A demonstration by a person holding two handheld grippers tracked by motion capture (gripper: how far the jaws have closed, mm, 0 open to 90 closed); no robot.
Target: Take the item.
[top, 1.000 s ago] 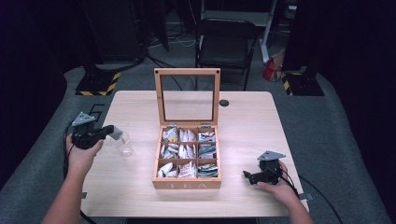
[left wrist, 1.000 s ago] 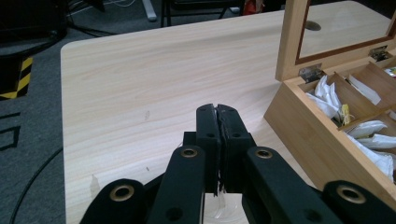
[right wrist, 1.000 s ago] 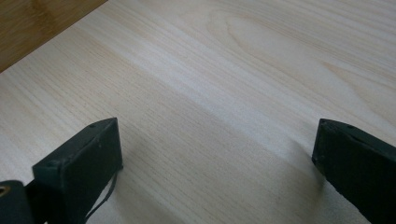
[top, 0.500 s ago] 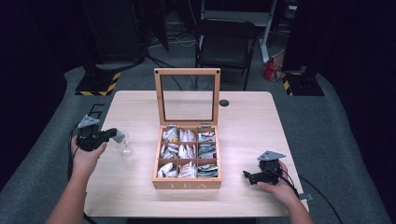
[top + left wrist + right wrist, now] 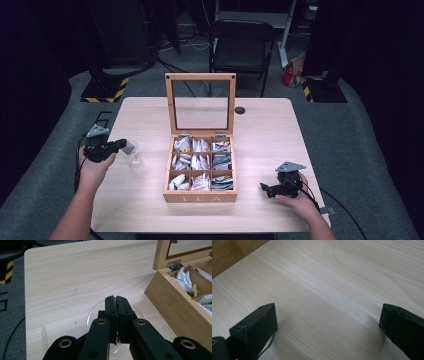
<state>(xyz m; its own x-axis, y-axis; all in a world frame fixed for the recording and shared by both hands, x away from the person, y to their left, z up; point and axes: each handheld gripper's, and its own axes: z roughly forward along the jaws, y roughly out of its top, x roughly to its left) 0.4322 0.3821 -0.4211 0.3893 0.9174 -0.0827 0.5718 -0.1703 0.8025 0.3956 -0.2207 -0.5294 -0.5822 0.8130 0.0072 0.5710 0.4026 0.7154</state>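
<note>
A wooden tea box (image 5: pixel 200 197) marked TEA stands mid-table, its glass lid (image 5: pixel 200 77) upright, and its compartments hold several tea bags (image 5: pixel 200 162). To its left stands a small clear glass (image 5: pixel 134 159). My left gripper (image 5: pixel 122 145) hovers over that glass with its jaws shut. In the left gripper view the left gripper (image 5: pixel 116 298) covers most of the glass (image 5: pixel 93 315), with the tea box (image 5: pixel 170 302) to the right. A thin thread shows low between the jaws; I cannot tell what they hold. Right of the box, my right gripper (image 5: pixel 263 188) rests open near the table, and in its own view the right gripper (image 5: pixel 328 317) has only wood between its jaws.
The light wooden table (image 5: pixel 265 140) has a small black round cap (image 5: pixel 240 110) behind the box. A black chair (image 5: pixel 240 45) stands beyond the far edge, and grey floor surrounds the table. Cables trail from both grippers.
The left hand has drifted very slightly by the glass. The right hand has kept still.
</note>
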